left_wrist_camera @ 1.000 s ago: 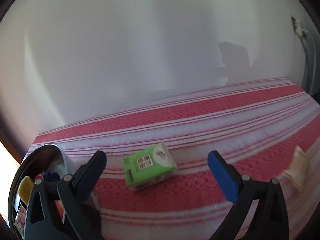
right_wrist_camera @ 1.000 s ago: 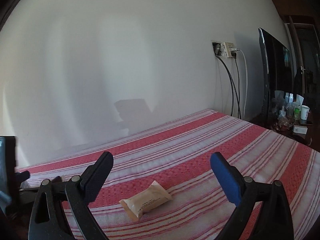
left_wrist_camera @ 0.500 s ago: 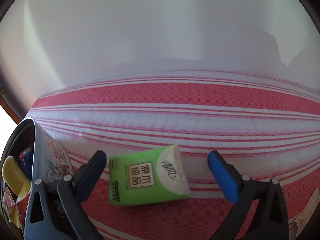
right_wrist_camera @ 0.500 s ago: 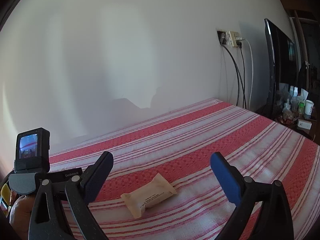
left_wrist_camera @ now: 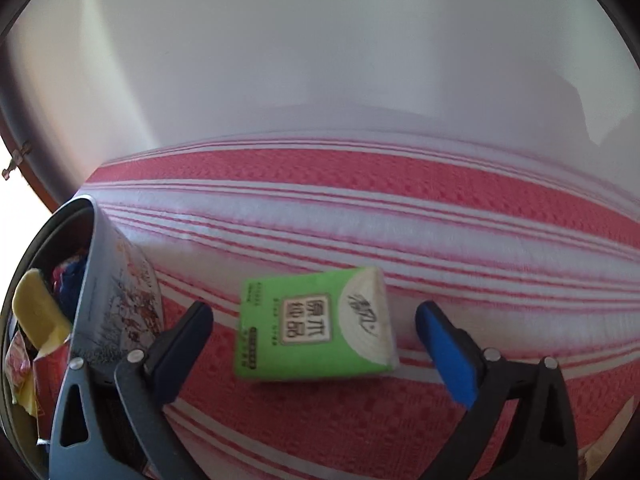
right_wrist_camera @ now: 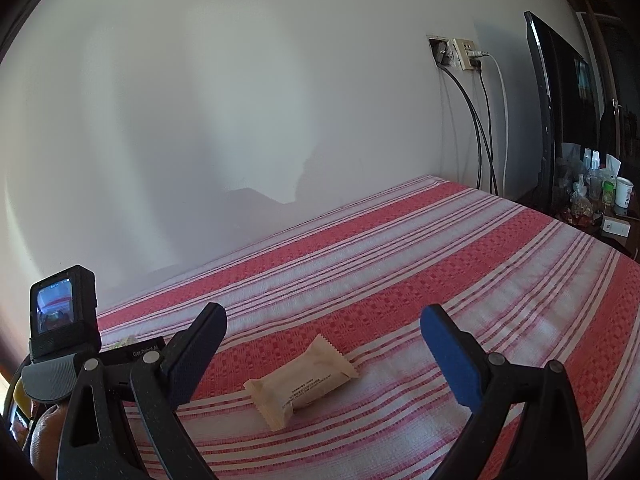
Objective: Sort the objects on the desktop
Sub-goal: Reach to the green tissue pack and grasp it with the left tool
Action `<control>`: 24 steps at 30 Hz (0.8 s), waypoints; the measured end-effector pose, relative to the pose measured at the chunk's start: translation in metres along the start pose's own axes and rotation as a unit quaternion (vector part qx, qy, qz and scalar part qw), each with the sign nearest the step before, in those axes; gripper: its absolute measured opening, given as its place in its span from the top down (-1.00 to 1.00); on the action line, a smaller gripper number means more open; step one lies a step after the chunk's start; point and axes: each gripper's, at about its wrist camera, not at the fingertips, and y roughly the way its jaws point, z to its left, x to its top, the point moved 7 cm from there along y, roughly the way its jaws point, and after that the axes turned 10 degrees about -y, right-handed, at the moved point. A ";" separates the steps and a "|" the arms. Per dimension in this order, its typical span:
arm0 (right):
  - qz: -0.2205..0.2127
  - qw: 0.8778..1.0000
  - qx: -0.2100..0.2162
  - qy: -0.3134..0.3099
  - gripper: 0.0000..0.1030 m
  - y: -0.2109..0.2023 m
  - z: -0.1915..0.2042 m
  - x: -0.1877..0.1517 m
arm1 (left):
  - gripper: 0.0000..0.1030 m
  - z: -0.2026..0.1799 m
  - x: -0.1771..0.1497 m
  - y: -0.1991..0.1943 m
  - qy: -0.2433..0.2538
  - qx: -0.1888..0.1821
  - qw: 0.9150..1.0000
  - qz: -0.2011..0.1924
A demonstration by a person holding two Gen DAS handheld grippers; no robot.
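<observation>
Striped cloth (left_wrist_camera: pixel 360 208); green tissue pack (left_wrist_camera: pixel 312 332) (Chinese print); "GenRobot" device (right_wrist_camera: pixel 132 354).

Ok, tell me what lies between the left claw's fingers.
The green tissue pack, flat on the striped cloth, untouched by either finger, per the left wrist view.

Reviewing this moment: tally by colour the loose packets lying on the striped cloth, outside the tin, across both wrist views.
Green: 1, the tissue pack lying between the open fingers of the left gripper.
Beige: 1, the snack packet lying ahead of the open right gripper.
Total: 2 on the striped cloth.
</observation>
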 end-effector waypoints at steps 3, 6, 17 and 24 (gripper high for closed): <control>0.003 1.000 -0.001 0.002 -0.93 0.001 -0.001 0.000 | -1.00 0.001 -0.002 0.007 -0.022 -0.026 0.999 0.023; 0.009 1.000 0.001 0.008 -0.93 0.003 -0.002 -0.001 | -1.00 0.001 -0.002 0.015 -0.050 -0.057 0.996 0.041; 0.035 0.997 0.040 0.064 -0.93 0.010 -0.012 -0.009 | -0.35 -0.019 -0.007 -0.008 -0.002 -0.114 0.993 0.025; 0.087 0.993 0.082 0.019 -0.93 0.027 0.020 -0.022 | -0.34 -0.029 -0.017 -0.032 0.032 -0.143 0.989 0.006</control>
